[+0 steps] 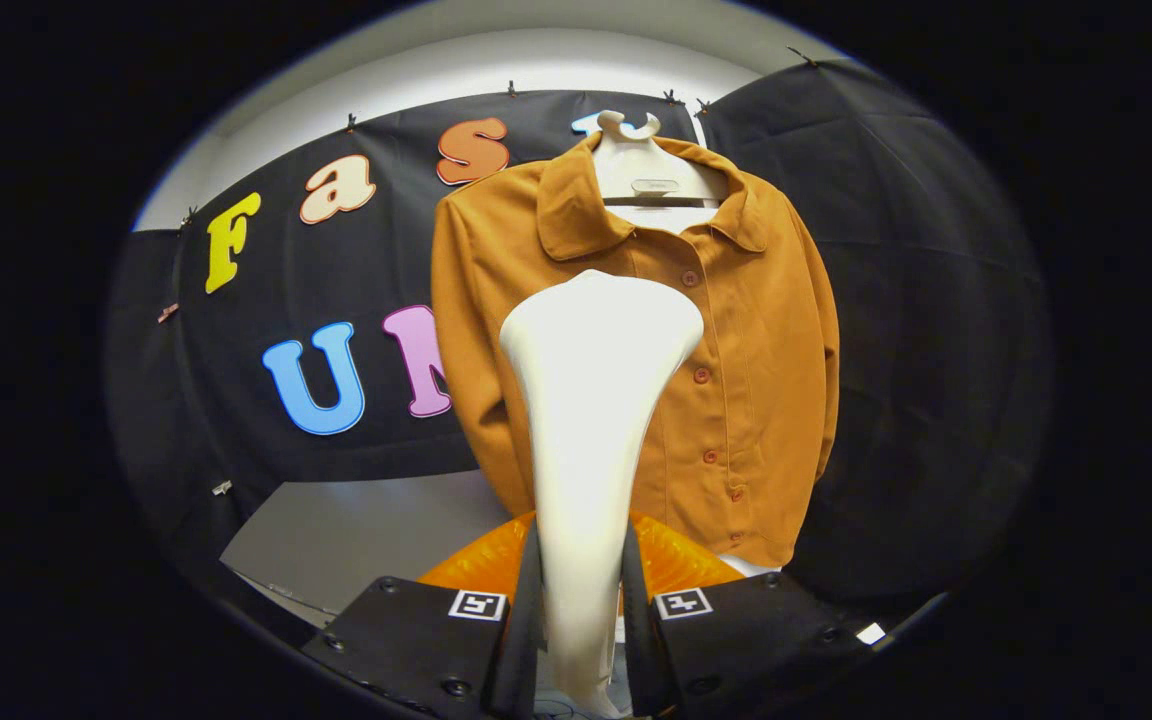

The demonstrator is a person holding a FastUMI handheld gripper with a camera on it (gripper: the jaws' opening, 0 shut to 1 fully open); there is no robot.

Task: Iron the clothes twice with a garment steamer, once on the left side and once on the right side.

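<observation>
Steamer (591,400) rises white between both fingers, gripper (581,600) clamped on its narrow handle | head up against jacket (736,330), left of the button row | jacket hangs from hanger (651,185); soft cloth, likely swings; steamer rigid, smooth, possibly slippery

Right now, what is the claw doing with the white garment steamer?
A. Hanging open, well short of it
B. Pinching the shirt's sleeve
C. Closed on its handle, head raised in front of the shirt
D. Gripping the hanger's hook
C: both fingers of the claw press on the narrow handle of the garment steamer, whose wide head stands up in front of the orange shirt on its hanger.
</observation>
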